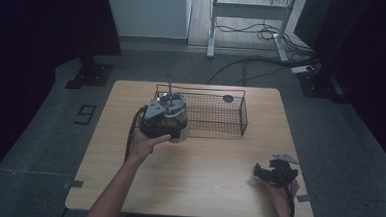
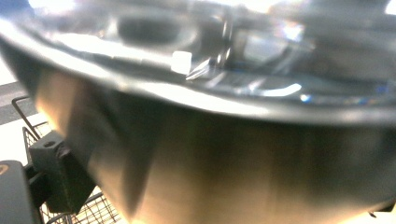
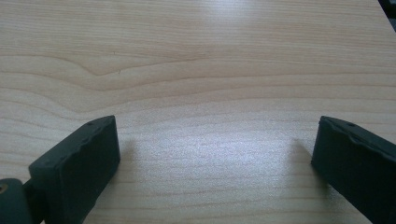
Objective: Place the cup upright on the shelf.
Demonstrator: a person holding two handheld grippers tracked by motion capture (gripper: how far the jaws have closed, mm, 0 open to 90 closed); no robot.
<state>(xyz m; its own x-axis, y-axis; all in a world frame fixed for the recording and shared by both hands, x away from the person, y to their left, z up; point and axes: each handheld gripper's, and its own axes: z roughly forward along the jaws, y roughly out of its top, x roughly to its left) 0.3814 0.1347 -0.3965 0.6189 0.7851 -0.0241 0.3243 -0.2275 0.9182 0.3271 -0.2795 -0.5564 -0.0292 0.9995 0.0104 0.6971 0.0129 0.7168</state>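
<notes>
A shiny steel pot (image 1: 174, 118) with a glass lid is in my left gripper (image 1: 156, 120), at the left end of a black wire basket (image 1: 244, 115). In the left gripper view the pot (image 2: 243, 168) is very close and blurred, and one black finger (image 2: 56, 177) presses against its left side; the other finger is hidden behind the pot. My right gripper (image 1: 269, 172) rests low over the table's front right corner. Its jaws stand wide apart above bare wood, with nothing between them (image 3: 215, 154).
The wire basket sits at the back middle of the wooden table (image 1: 202, 174), with a small dark round object (image 1: 228, 98) in its far corner. Basket wires (image 2: 28, 133) show beside the pot. Cables and a desk frame (image 1: 248, 21) lie on the floor beyond.
</notes>
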